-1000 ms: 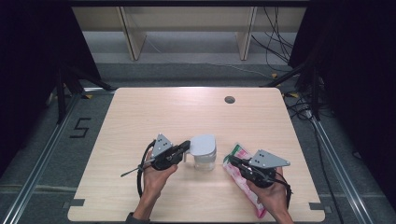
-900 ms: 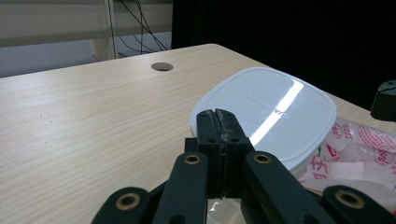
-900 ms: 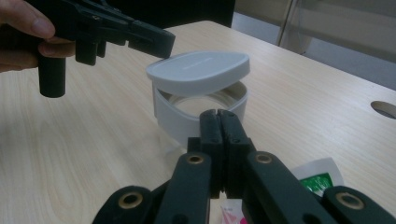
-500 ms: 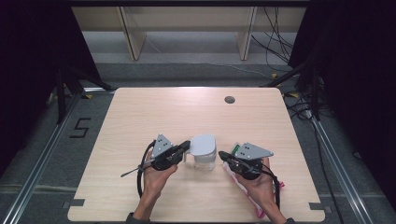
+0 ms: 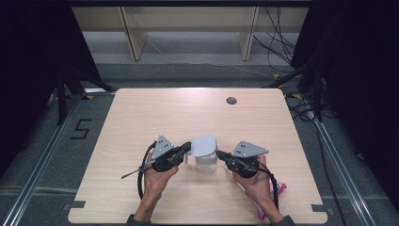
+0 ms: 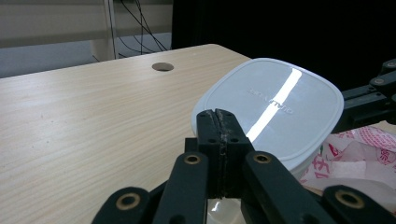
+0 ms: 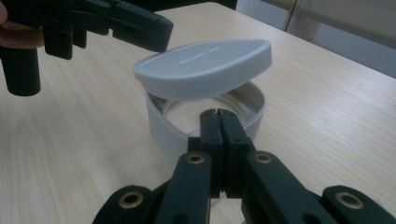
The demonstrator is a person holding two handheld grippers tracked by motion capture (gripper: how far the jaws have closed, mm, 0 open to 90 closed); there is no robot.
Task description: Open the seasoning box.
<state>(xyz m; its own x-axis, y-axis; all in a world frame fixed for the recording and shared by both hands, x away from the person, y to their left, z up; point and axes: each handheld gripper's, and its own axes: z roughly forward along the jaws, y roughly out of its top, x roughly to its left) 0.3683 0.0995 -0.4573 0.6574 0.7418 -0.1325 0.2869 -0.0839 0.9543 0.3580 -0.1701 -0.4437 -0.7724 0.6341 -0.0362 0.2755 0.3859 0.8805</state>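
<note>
Jaws of the left gripper [image 6: 218, 140] are pressed together, tips at the tilted white lid [image 6: 271, 109], which bears faint raised lettering too blurred to read. The right gripper [image 7: 218, 135] is likewise closed, at the clear container [image 7: 205, 121] near the worktop's [image 5: 155, 113] front edge. Its view shows the lid lifted at 1 side; the left gripper view shows a pink printed packet [image 6: 359, 154]. A "5" [image 5: 81, 128] marks the floor.

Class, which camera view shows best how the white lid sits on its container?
The right gripper view: the lid sits tilted, one edge raised above the container. The left gripper view shows its top face; the high view shows it small between both claws.
</note>
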